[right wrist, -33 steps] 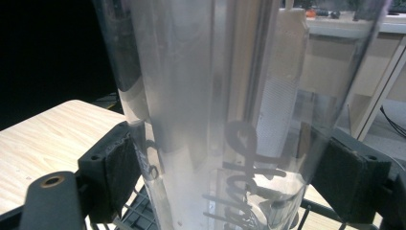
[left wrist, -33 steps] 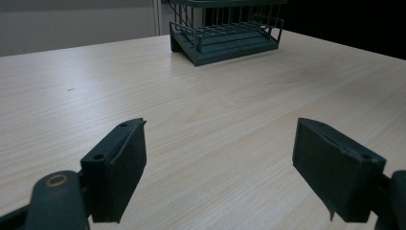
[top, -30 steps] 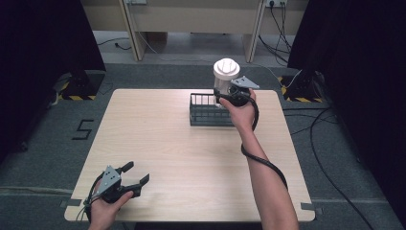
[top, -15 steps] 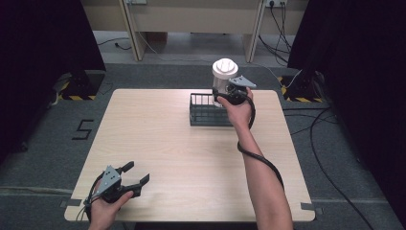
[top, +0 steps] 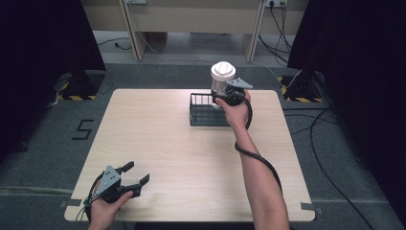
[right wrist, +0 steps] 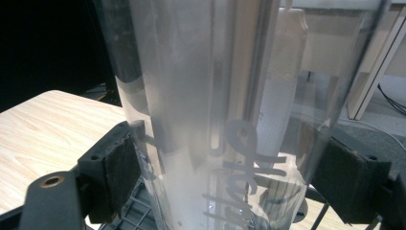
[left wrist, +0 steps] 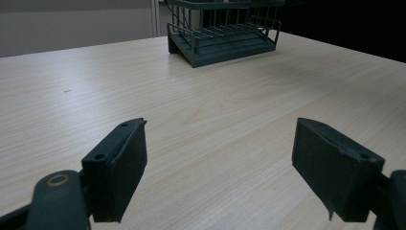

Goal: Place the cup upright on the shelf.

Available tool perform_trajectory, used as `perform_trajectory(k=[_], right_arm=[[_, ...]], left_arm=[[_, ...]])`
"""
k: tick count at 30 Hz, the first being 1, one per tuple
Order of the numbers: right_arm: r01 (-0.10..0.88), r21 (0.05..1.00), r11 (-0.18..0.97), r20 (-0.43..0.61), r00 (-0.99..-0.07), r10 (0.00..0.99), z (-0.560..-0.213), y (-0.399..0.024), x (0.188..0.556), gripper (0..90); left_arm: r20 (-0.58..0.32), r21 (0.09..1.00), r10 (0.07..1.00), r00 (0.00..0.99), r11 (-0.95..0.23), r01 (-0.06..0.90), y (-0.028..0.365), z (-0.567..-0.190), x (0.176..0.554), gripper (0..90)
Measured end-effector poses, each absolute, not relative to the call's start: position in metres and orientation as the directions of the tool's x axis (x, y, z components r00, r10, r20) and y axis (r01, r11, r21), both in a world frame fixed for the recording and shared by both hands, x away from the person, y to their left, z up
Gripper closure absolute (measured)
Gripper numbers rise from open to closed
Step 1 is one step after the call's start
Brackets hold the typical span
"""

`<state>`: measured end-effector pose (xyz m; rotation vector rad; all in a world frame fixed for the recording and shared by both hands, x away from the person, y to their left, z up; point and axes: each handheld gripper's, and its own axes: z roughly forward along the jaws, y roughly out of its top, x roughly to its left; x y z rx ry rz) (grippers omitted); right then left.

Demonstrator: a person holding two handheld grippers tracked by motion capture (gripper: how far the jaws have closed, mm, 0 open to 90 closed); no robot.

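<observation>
Clamped from both sides between the jaws of the right gripper (right wrist: 225,177): a clear bottle (right wrist: 215,96) with a white lid, upright and lifted off the table (top: 167,143). Pressed against its wall, one dark pad on each side, with printed lettering facing the camera between them. Directly beneath the jaws, a dark wire rack (right wrist: 139,215); cannot tell whether the bottle's base is already inside the bars or just above them.

Seen from the high view, carried a little to the left over the past second, taking the bottle (top: 222,76) from the rack's right edge to a spot over its right end. Little change in height. Likely a lining-up for a set-down into the rack (top: 203,112), with the lowering and the release both yet to come. Worth watching: the tall bottle tipping against the bars unless kept upright on the way down.

Spread wide and gripping nothing, the jaws of the left gripper (top: 134,175), parked low at the table's near left corner. Between them only bare wood; far ahead of them, the rack (left wrist: 220,38). No shift there across the same second, so no part in the placement for now.
</observation>
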<state>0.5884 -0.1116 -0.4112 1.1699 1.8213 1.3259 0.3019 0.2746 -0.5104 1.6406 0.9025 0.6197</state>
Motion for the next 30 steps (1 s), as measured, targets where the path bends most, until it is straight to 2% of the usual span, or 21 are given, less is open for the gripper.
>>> perform_trajectory(k=[30], right_arm=[[0.384,0.914,0.135,0.05,-0.436,0.899,-0.44,-0.102,0.594,18.1]], left_arm=[[-0.058,0.967,0.812,0.58,-0.099,0.236,0.274,-0.51,0.301,19.3]])
